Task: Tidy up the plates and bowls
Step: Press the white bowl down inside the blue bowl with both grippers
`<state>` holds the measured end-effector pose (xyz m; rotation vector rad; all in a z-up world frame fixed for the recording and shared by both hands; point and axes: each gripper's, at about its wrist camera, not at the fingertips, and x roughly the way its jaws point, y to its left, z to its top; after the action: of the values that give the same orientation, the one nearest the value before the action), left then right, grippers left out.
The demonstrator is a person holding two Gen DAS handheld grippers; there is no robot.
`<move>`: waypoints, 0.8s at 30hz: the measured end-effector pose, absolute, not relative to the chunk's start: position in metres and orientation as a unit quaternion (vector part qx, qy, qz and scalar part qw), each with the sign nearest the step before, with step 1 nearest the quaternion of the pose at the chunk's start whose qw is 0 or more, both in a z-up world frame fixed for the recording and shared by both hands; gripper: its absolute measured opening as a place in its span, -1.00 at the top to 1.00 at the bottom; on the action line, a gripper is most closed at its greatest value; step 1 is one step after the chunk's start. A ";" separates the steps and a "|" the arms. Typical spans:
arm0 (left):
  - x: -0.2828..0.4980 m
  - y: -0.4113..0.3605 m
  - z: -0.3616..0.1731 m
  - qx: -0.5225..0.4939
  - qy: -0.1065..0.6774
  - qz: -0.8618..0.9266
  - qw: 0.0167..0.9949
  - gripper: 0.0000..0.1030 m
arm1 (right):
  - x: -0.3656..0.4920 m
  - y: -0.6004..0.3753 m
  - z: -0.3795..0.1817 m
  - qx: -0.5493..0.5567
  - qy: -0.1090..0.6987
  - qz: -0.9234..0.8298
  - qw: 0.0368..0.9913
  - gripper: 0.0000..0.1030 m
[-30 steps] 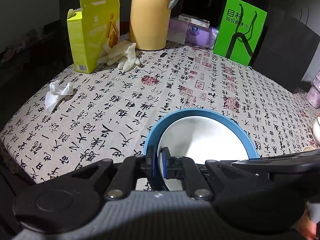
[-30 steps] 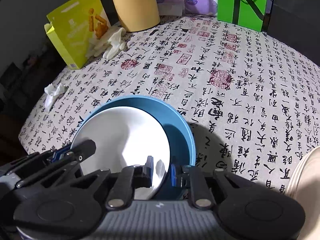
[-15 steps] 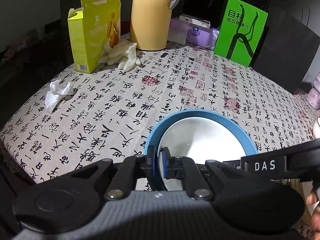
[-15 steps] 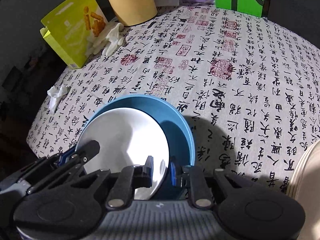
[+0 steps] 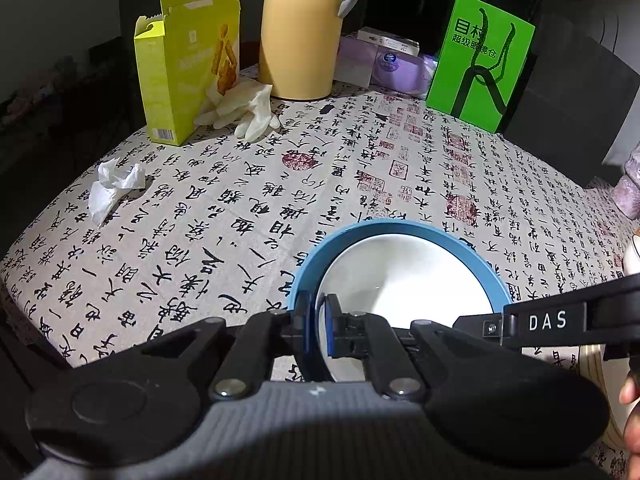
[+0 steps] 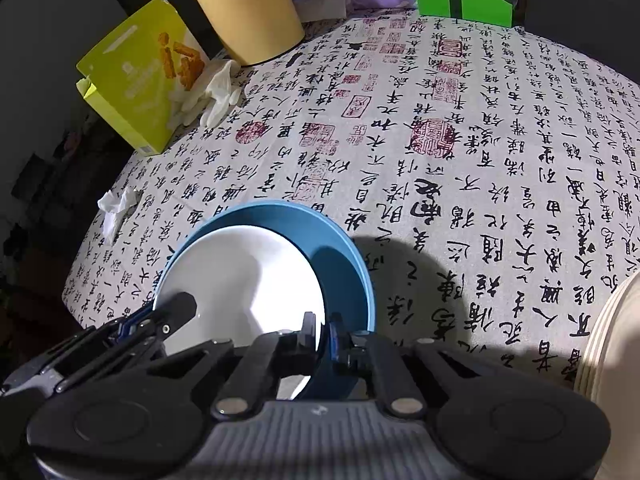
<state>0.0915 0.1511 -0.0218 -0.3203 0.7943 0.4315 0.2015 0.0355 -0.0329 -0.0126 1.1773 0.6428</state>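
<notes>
You are looking at one blue plate [image 5: 472, 246] and one white plate [image 5: 404, 272]. You are working two tongs, left [image 5: 318, 322] and right [image 6: 322, 334]. The surface [image 5: 240, 208] is also carrying one yellow box [image 5: 180, 68], one jug [image 5: 302, 32], one green bag [image 5: 482, 60], one crumpled tissue [image 5: 114, 186] and one heap of white gloves [image 5: 244, 108].

I see a table covered by a pale cloth [image 5: 248, 216] printed with black calligraphy and red seals, lit brightly from above while the room beyond falls away into darkness. At the far edge a dark chair back [image 5: 576, 92] stands to the right. A dim grey wall [image 5: 56, 8] rises on the left.
</notes>
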 end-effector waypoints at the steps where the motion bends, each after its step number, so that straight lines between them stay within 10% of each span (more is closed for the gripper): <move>1: 0.091 0.152 -0.022 -0.155 0.383 0.207 0.887 0.86 | 0.202 0.035 -0.033 -0.004 0.545 0.297 0.784 0.88; 24: 0.092 0.150 -0.023 -0.152 0.386 0.203 0.887 0.85 | 0.194 0.043 -0.026 -0.032 0.524 0.284 0.802 0.60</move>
<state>0.0924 0.1498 -0.0226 -0.3167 0.8026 0.4212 0.1943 0.0426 -0.0257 -0.0679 1.1222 0.6096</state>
